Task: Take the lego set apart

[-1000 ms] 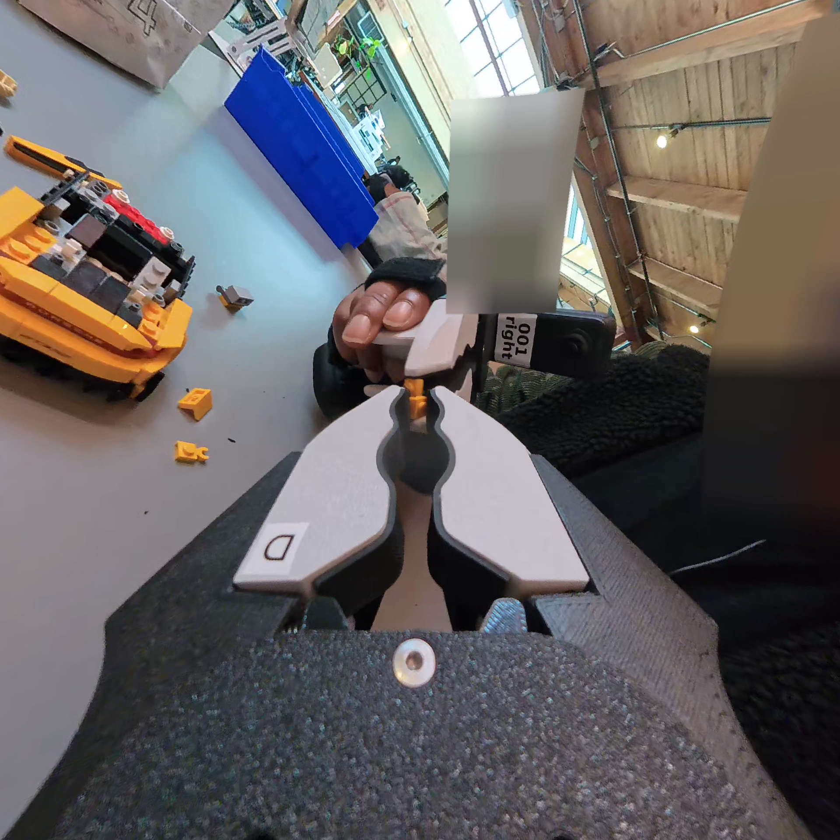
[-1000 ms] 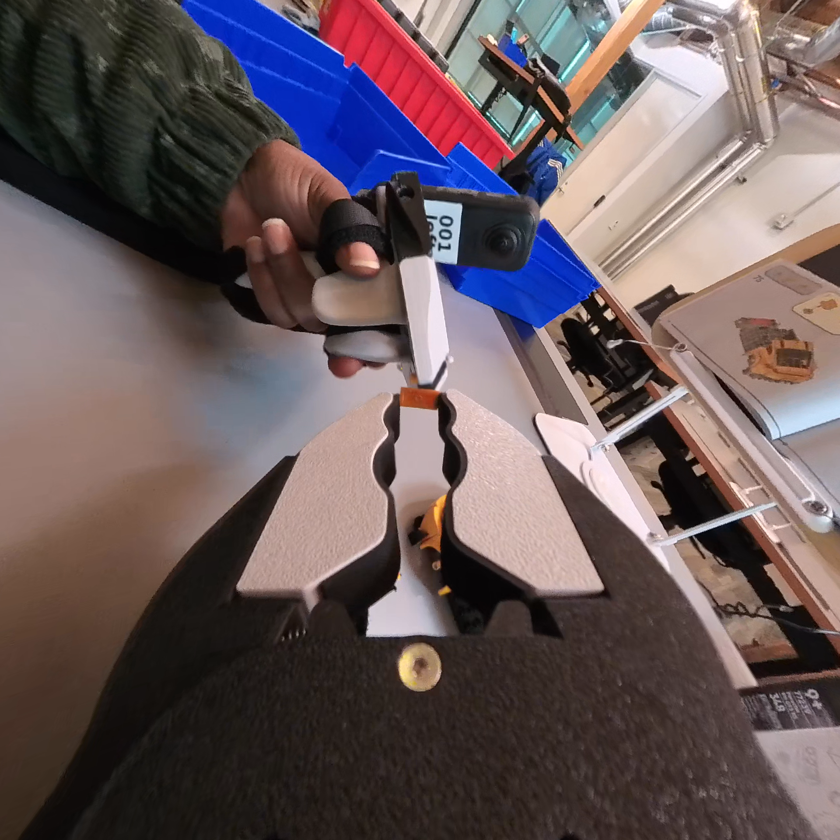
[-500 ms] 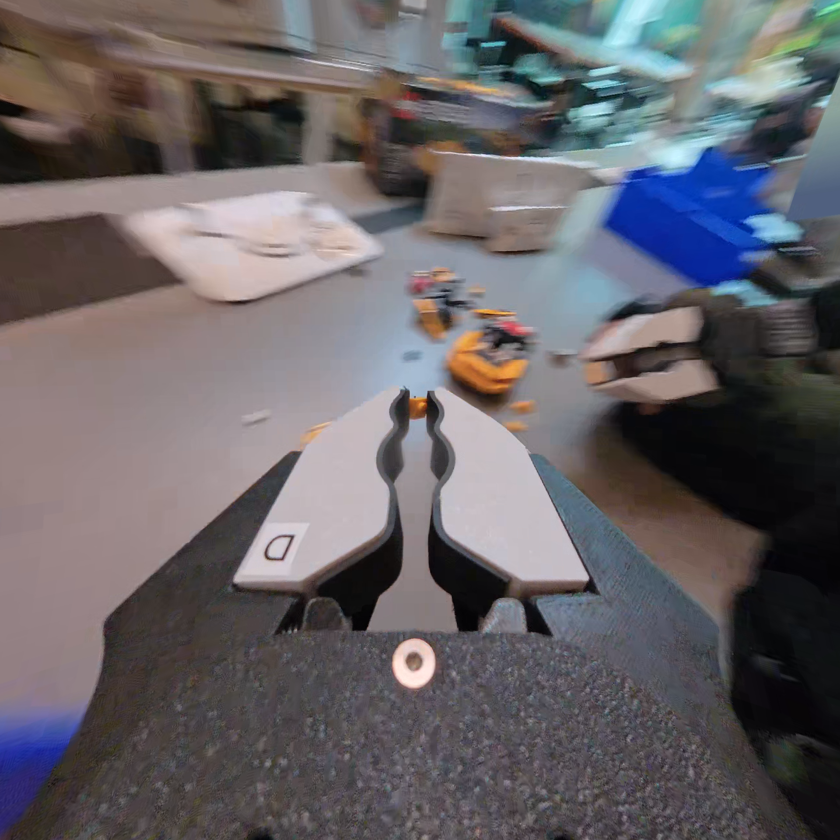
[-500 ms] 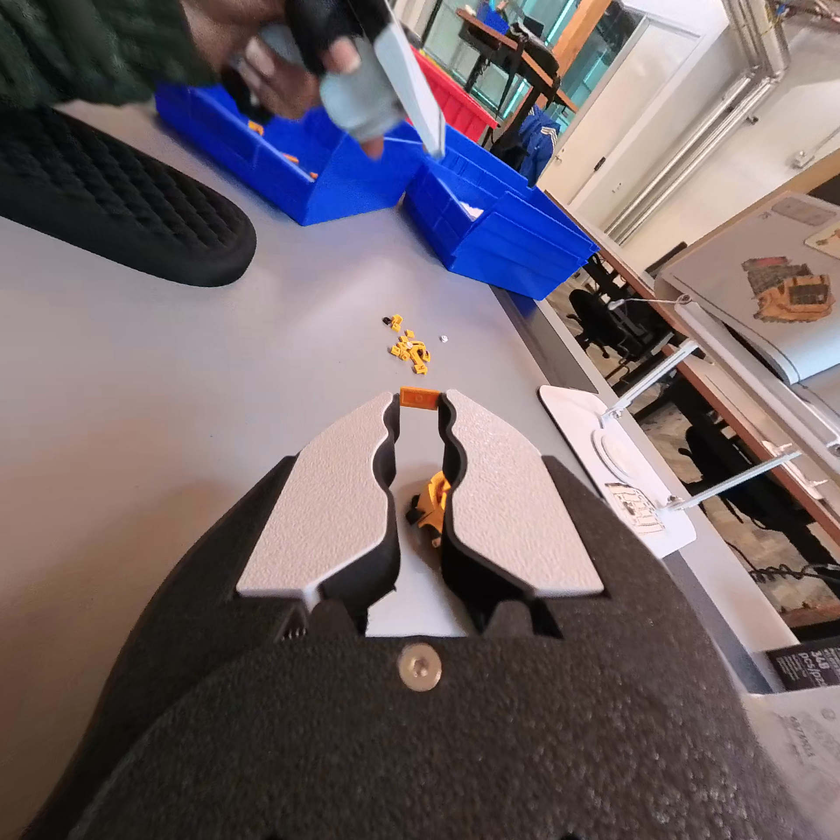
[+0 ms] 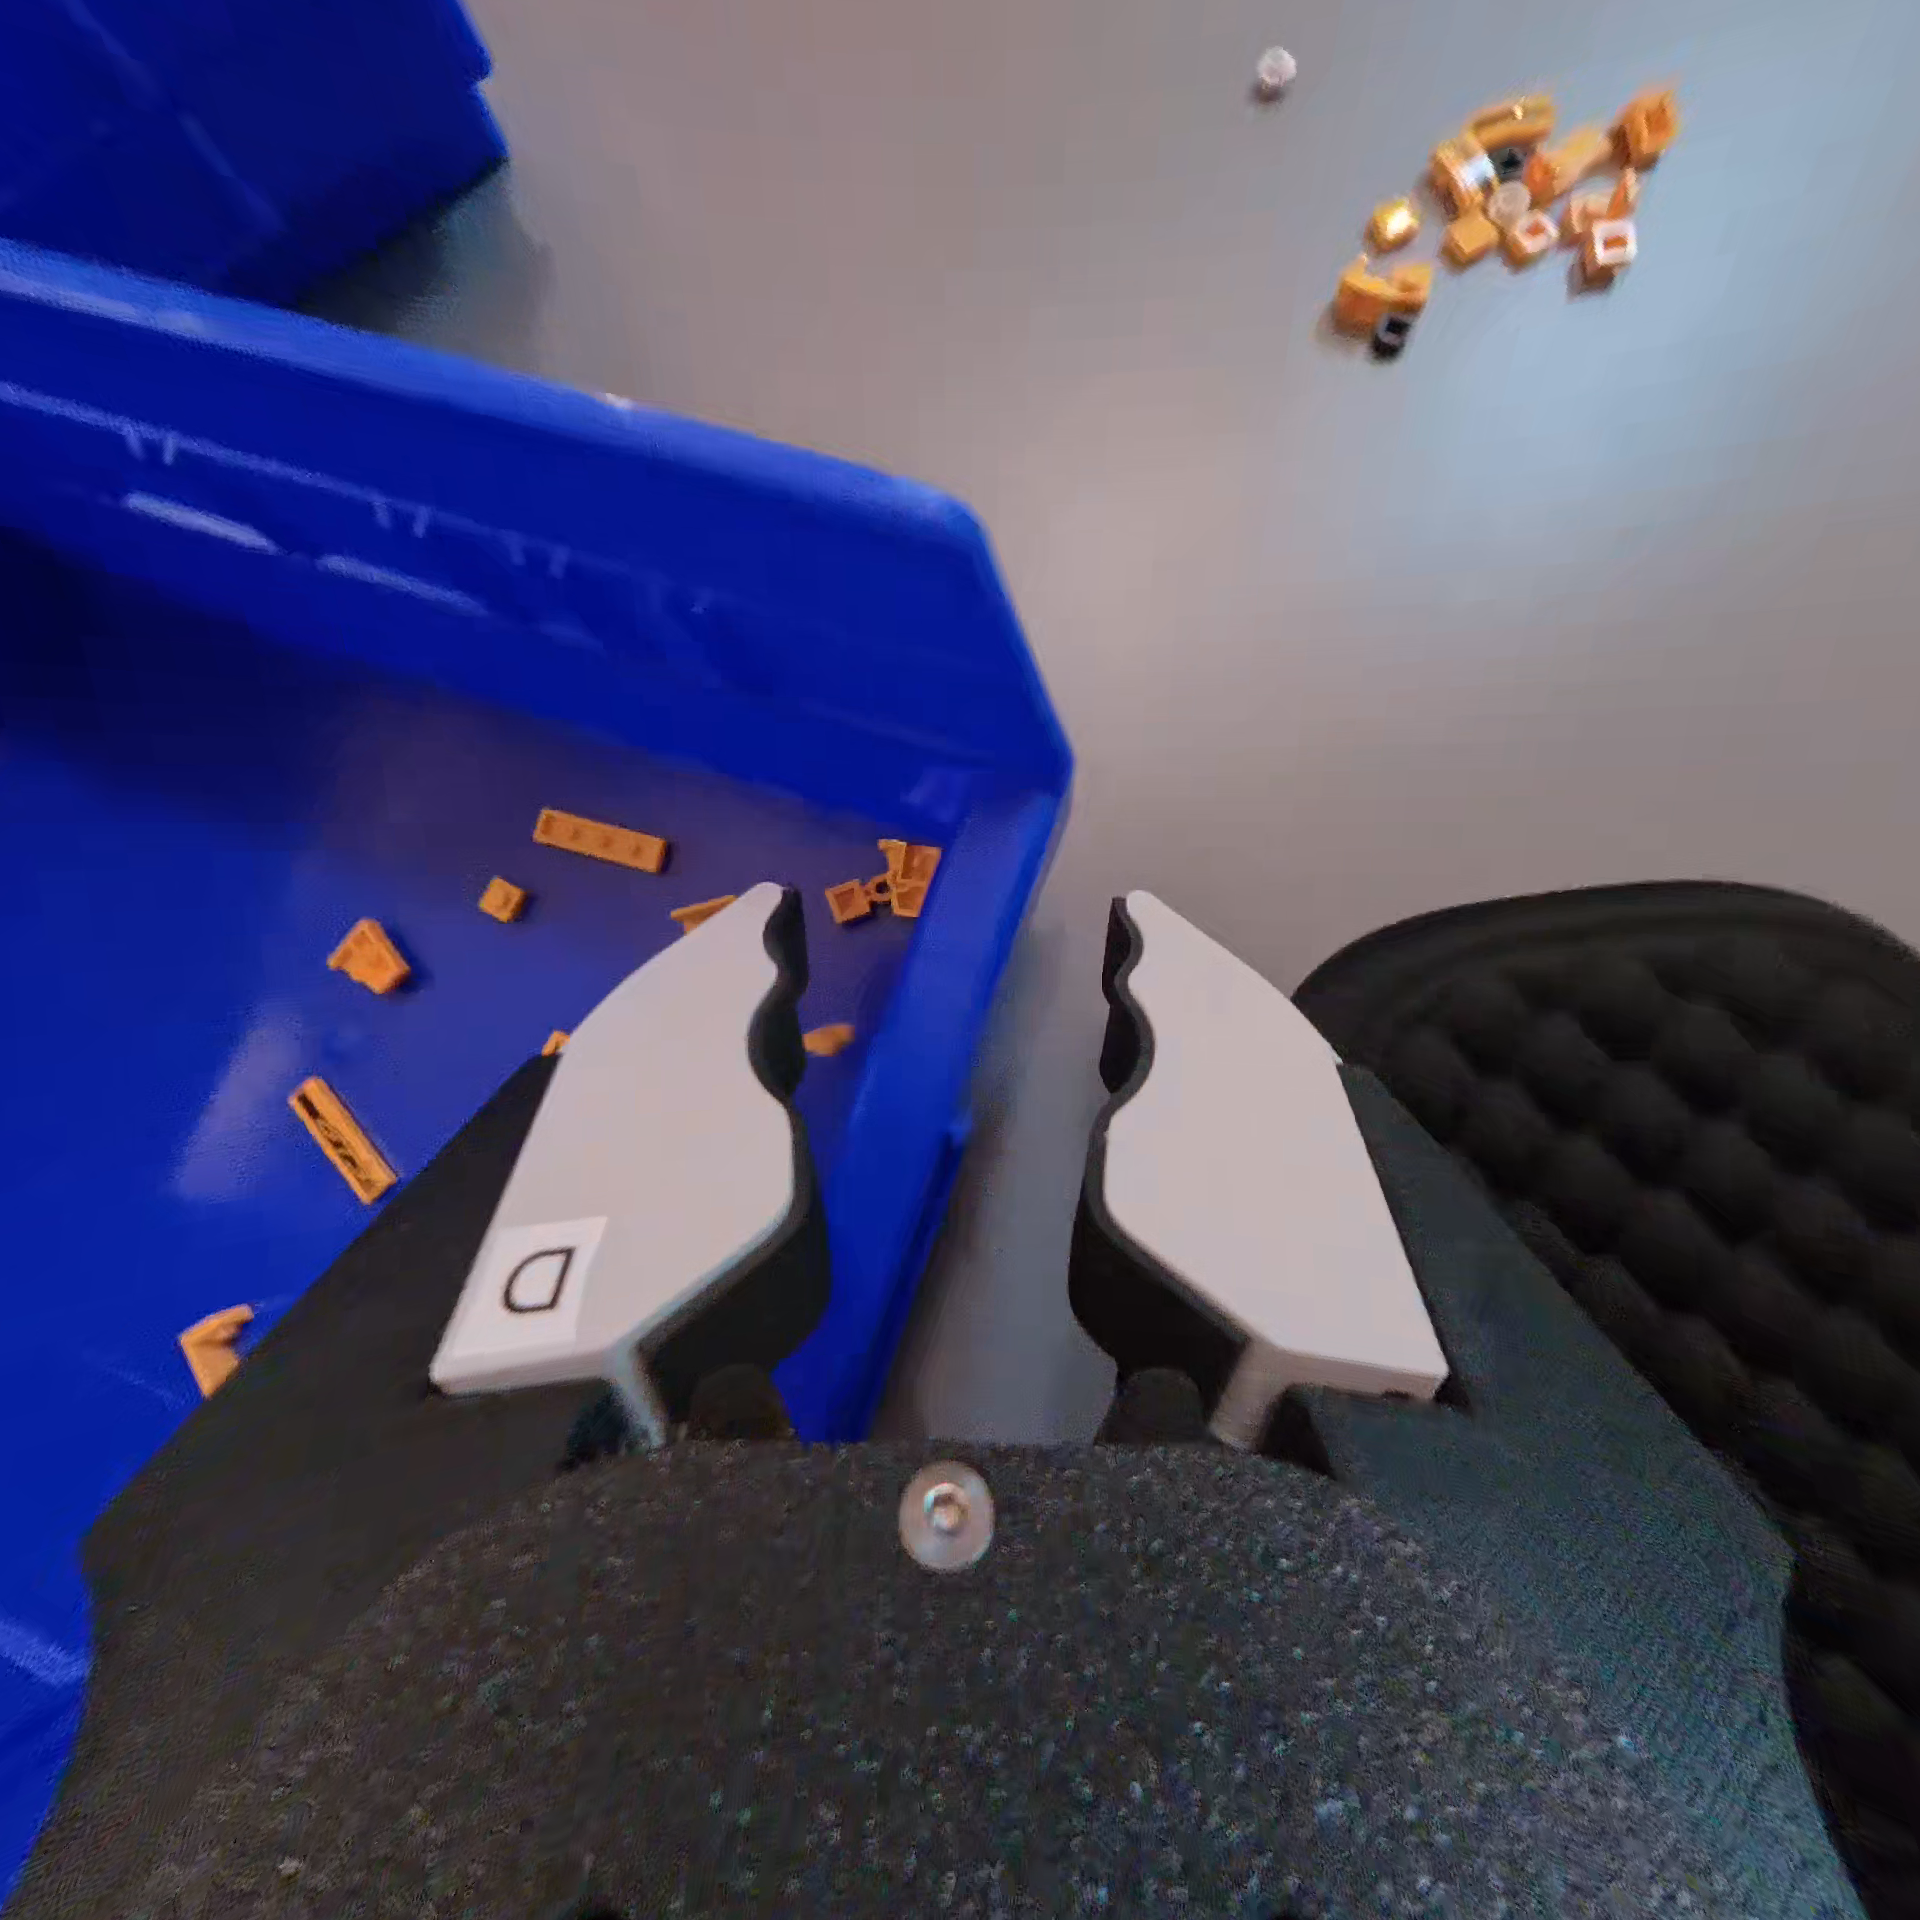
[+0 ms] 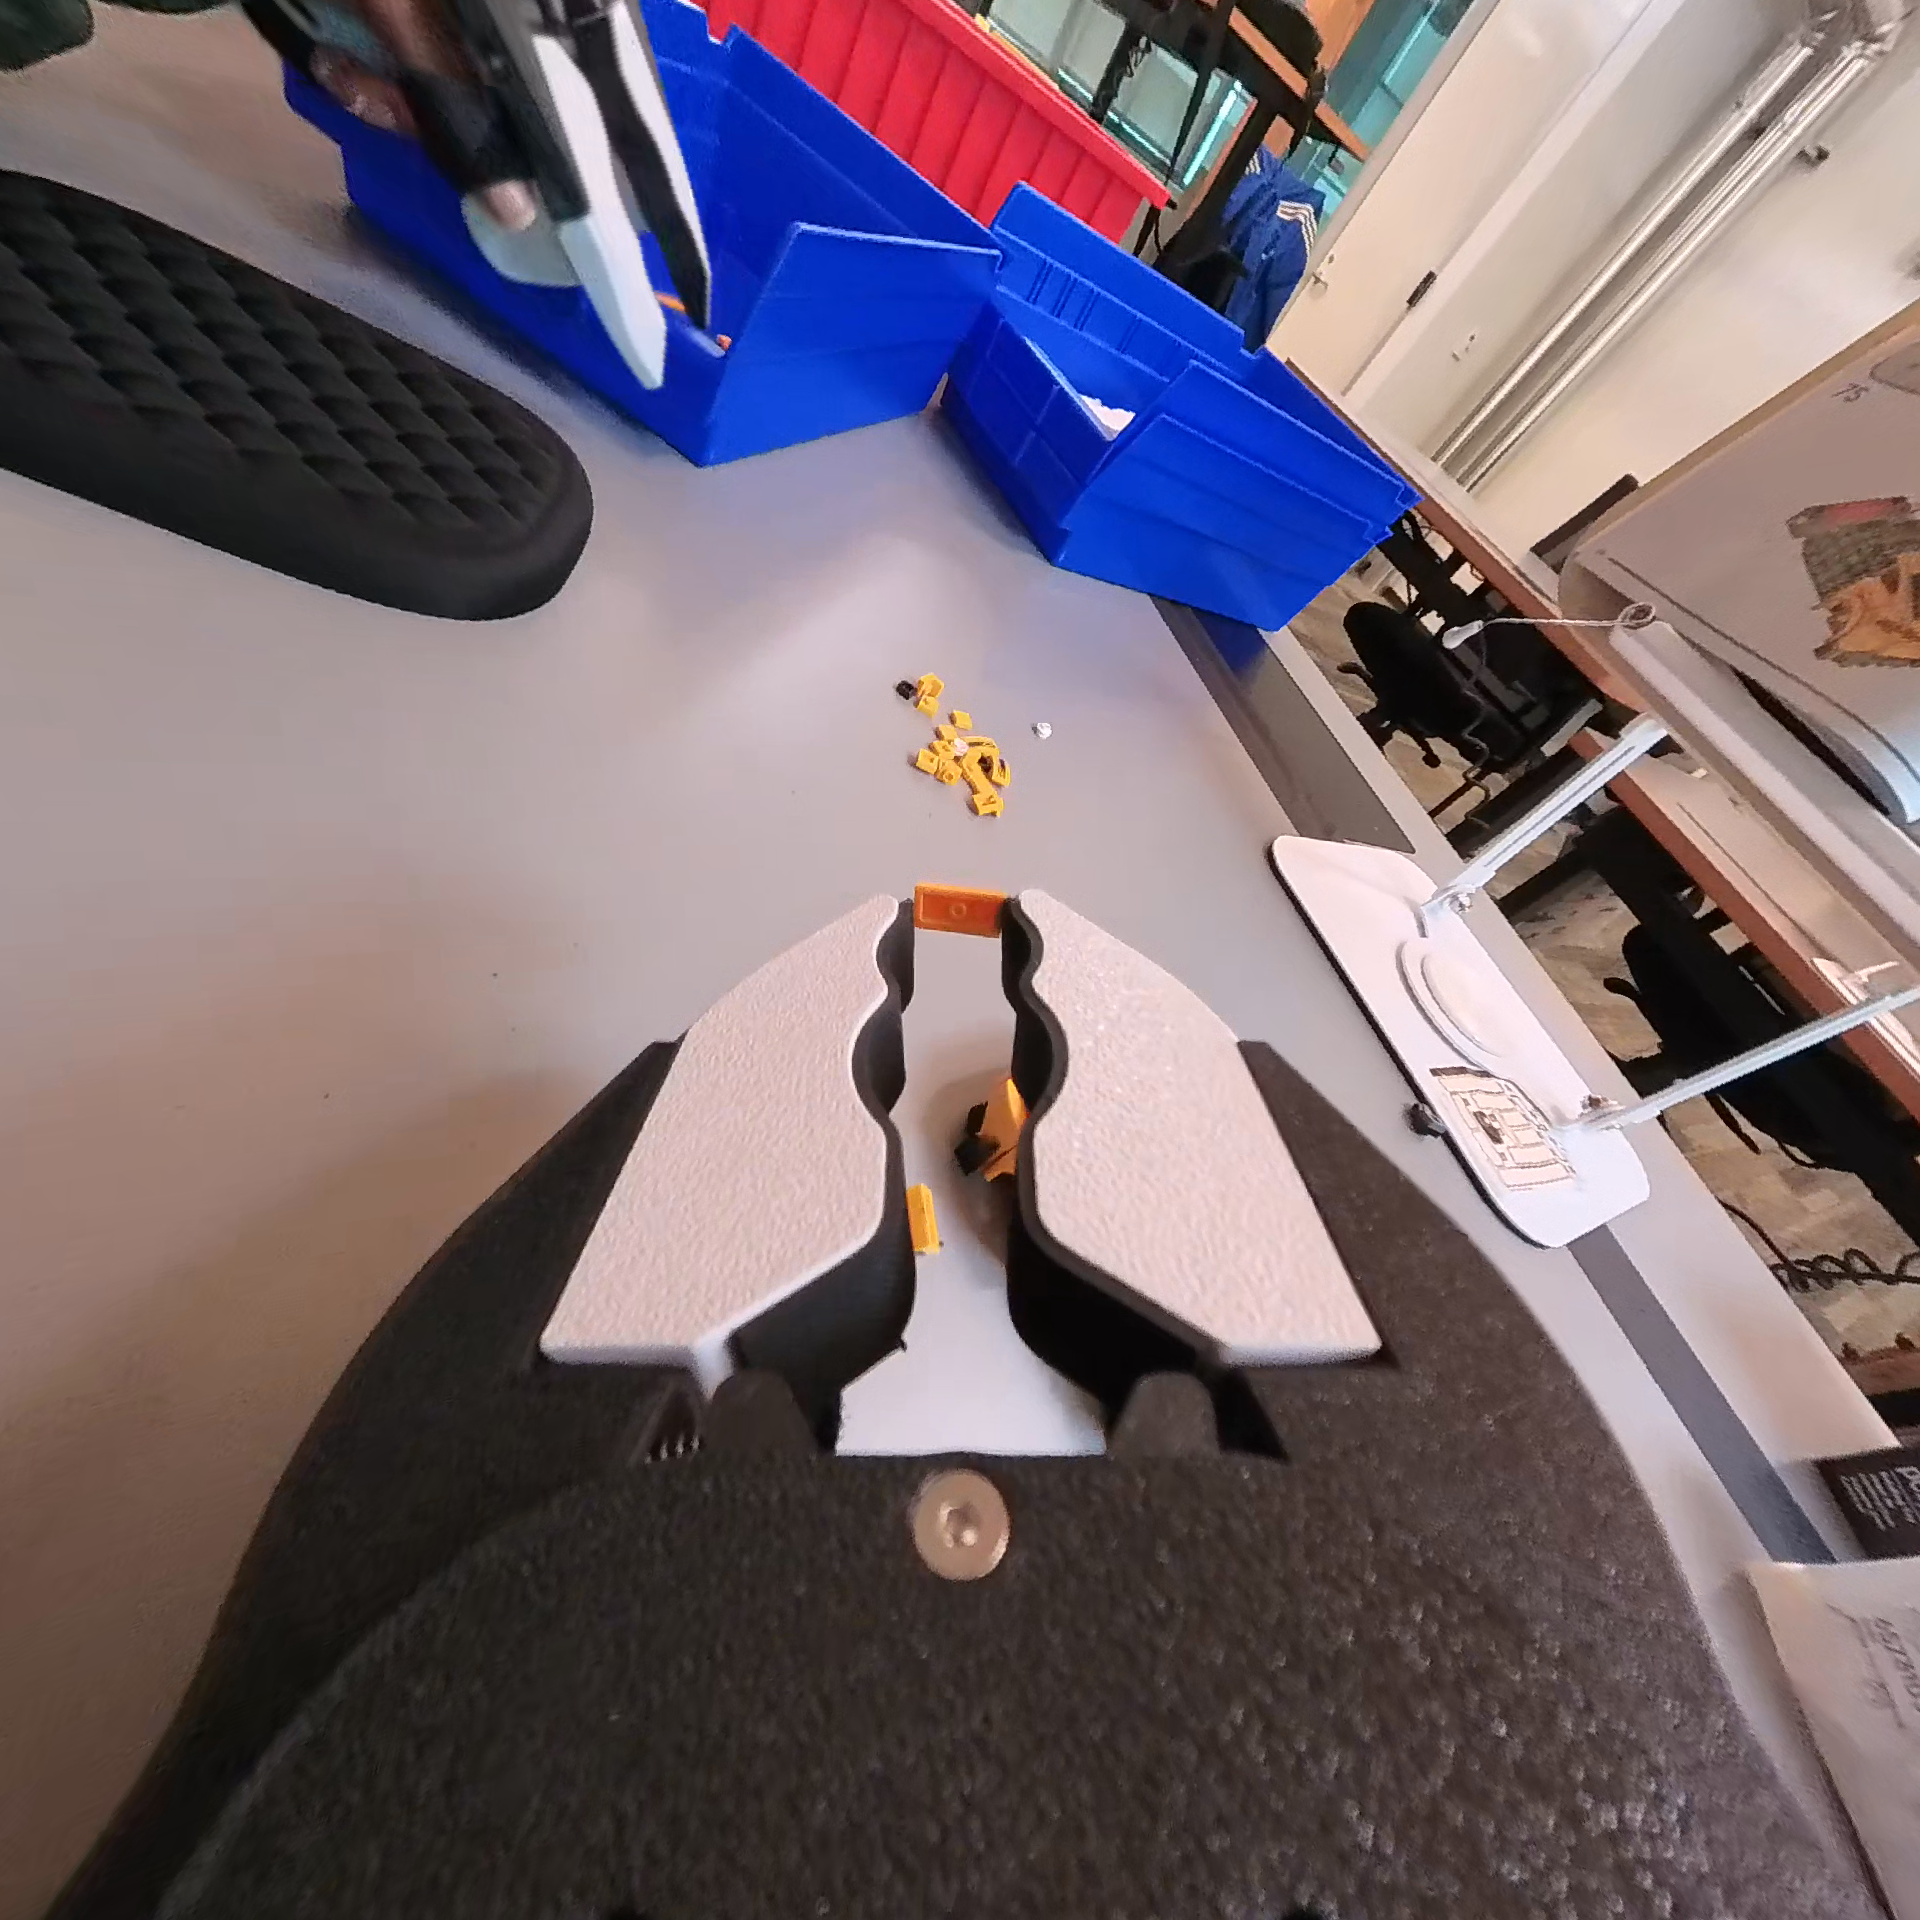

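My left gripper (image 5: pixel 951 914) is open and empty, with its fingers straddling the near right wall of a blue bin (image 5: pixel 727 468). Several loose orange lego pieces (image 5: pixel 600 840) lie on the bin floor. In the right wrist view the left gripper (image 6: pixel 673 330) hangs over that bin (image 6: pixel 831 343) at the top left. My right gripper (image 6: pixel 958 914) is shut on a small flat orange lego plate (image 6: pixel 958 910) at its tips, low over the grey table. A yellow and black lego chunk (image 6: pixel 1000 1127) and a small orange piece (image 6: pixel 923 1218) lie on the table under its fingers.
A pile of small orange pieces (image 5: pixel 1507 197) lies on the table, also in the right wrist view (image 6: pixel 966 764). A black textured pad (image 5: pixel 1662 1143) sits beside the bin. A second blue bin (image 6: pixel 1164 468), a red bin (image 6: pixel 935 114) and a white lamp base (image 6: pixel 1455 1039) stand near the table's edge. The grippers' ends are close to 30 cm from one another.
My left gripper swung away from the right gripper to the blue bin and opened; the small orange piece it held is gone from its fingers. My right gripper kept its orange plate.
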Demonstrator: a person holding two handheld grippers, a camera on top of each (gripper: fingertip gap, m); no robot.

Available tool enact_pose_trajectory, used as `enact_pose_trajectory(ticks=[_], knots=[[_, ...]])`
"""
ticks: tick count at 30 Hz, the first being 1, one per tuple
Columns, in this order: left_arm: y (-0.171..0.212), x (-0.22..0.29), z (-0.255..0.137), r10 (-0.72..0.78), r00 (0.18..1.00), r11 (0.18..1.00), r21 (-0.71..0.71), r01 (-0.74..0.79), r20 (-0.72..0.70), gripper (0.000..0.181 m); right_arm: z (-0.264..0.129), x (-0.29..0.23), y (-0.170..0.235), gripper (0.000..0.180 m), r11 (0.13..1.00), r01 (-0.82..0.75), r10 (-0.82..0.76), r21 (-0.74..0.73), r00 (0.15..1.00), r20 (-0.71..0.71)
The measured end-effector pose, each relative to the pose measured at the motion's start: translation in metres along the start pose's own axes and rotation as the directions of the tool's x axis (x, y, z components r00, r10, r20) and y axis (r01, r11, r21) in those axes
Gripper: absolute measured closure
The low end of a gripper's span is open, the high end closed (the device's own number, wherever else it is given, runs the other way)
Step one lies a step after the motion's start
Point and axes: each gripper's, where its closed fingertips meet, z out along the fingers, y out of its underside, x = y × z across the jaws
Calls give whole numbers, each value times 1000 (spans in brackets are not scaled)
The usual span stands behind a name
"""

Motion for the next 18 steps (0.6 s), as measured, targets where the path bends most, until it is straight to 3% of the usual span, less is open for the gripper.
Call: enact_pose_trajectory(ticks=[6, 8, 11, 13, 15, 18], knots=[[-19, 5, -14, 100, 994, 991, 82, -103, 34, 136, 2, 2, 4, 164, 1000, -16, 16, -9, 1000, 3], [-34, 11, -30, 95, 995, 981, 167, -100, 40, 149, 1, 4, 2, 164, 1000, -23, 23, -1, 1000, -1], [-74, 62, -57, 91, 976, 920, 391, -6, -198, 165, 0, 1, -5, 164, 999, -5, 5, 37, 1000, 2], [-96, 118, -66, 85, 861, 887, 432, 164, -501, 165, 0, -5, -15, 164, 997, 27, -29, 79, 999, 14], [-105, 176, -62, 70, 664, 903, 329, 275, -745, 158, -1, -13, -24, 164, 992, 69, -72, 110, 997, 25], [-112, 245, -50, -8, 378, 927, 135, 351, -926, 153, -2, -24, -36, 164, 980, 125, -132, 152, 991, 35]])
